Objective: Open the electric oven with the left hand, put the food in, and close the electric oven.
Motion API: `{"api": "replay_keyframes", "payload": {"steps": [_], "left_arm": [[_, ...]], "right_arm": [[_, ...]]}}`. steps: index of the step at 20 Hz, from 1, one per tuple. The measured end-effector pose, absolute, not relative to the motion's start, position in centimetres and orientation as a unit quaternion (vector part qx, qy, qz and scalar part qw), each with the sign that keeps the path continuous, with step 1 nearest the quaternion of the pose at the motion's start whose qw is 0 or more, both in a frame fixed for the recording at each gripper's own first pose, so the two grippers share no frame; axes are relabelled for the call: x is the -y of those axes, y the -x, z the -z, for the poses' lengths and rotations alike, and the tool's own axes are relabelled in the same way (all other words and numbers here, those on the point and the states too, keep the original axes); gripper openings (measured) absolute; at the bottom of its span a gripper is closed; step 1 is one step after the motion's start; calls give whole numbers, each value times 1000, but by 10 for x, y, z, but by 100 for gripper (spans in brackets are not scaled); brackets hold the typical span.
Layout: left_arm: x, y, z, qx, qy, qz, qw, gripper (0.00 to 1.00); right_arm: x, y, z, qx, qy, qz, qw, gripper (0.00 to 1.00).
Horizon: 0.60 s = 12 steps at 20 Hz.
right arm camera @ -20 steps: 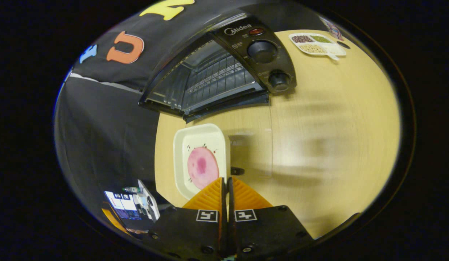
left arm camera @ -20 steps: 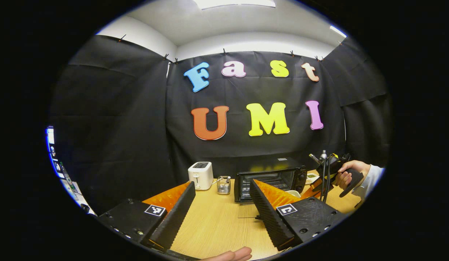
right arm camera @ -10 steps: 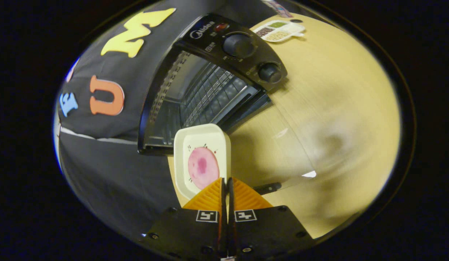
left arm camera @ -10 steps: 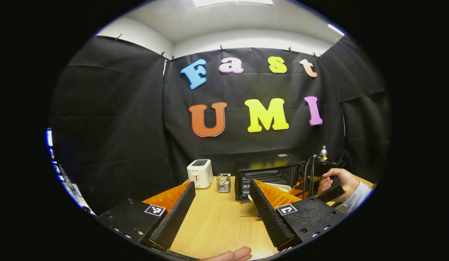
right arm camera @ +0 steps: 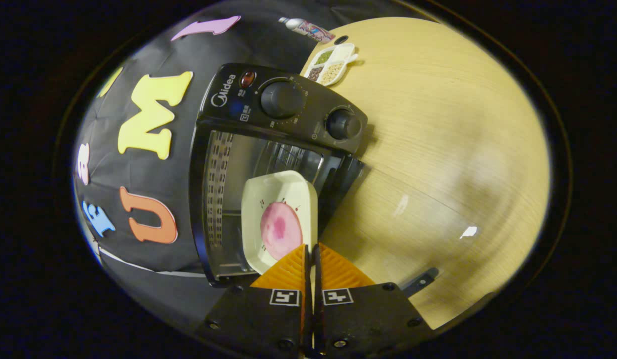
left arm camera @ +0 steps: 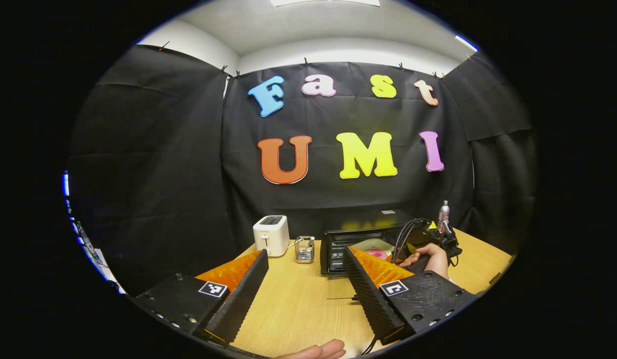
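Right gripper [right arm camera: 311,249] pinches the rim of the dish [right arm camera: 278,219] with pink food [right arm camera: 280,230] at the open oven [right arm camera: 268,164] mouth — rim contact hidden. Left gripper [left arm camera: 303,279] hovers back over the table [left arm camera: 298,304], fingers spread.

The surface [right arm camera: 438,149] looked like pale wood with a fine straight grain and a soft sheen, and the electric oven [right arm camera: 268,129] wore a glossy black casing with smooth black knobs, its open glass door [right arm camera: 418,219] clear and catching small glints. The dish [right arm camera: 276,199] held by the right tool [right arm camera: 311,249] appeared smooth, glazed and cream-white. The toaster [left arm camera: 271,234] seemed smooth white plastic, and the left tool's fingers [left arm camera: 241,294] were ridged and matt.
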<state>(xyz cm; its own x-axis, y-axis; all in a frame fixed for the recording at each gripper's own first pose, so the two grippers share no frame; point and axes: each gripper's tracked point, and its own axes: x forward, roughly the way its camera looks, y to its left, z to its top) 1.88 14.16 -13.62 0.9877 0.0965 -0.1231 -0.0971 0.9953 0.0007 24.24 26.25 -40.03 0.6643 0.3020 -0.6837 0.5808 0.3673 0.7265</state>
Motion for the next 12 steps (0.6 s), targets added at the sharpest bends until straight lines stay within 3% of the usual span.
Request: {"api": "replay_keyframes", "payload": {"steps": [8, 12], "left_arm": [[-147, -39, 153, -81, -4, -48, 996, 95], [-146, -41, 159, -91, 8, -44, 995, 95]], "right_arm": [[-276, -295, 396, -312, -569, 86, 756, 7], [-276, -317, 386, -260, -544, 71, 795, 5]]}}
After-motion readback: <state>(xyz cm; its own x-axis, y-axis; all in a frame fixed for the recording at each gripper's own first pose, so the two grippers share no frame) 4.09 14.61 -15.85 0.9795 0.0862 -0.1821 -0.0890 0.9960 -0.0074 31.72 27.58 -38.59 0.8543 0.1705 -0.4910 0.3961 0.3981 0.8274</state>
